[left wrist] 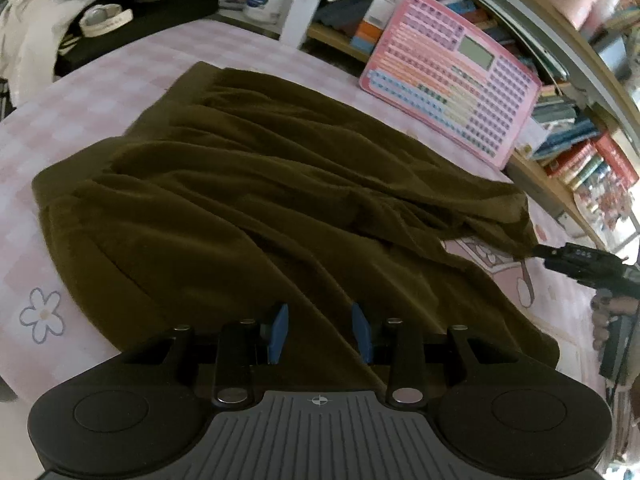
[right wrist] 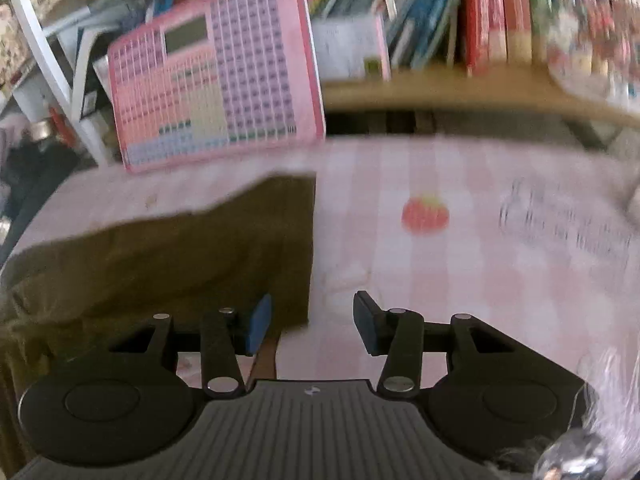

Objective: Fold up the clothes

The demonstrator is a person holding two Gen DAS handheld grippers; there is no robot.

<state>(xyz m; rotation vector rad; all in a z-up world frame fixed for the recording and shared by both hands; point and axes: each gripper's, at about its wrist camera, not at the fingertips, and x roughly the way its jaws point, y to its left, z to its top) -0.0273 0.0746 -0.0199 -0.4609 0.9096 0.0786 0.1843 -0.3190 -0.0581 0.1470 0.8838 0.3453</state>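
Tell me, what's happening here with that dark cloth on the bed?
A person is holding a two-finger gripper in each hand, working at folding a dark olive garment spread in wrinkles over a pink checked bedsheet. The left gripper sits open over the near edge of the cloth, gripping nothing. The right gripper is also open, at a corner of the garment on the other side. A pink keyboard-like toy leans against the bookshelf behind. No neat fold shows yet.
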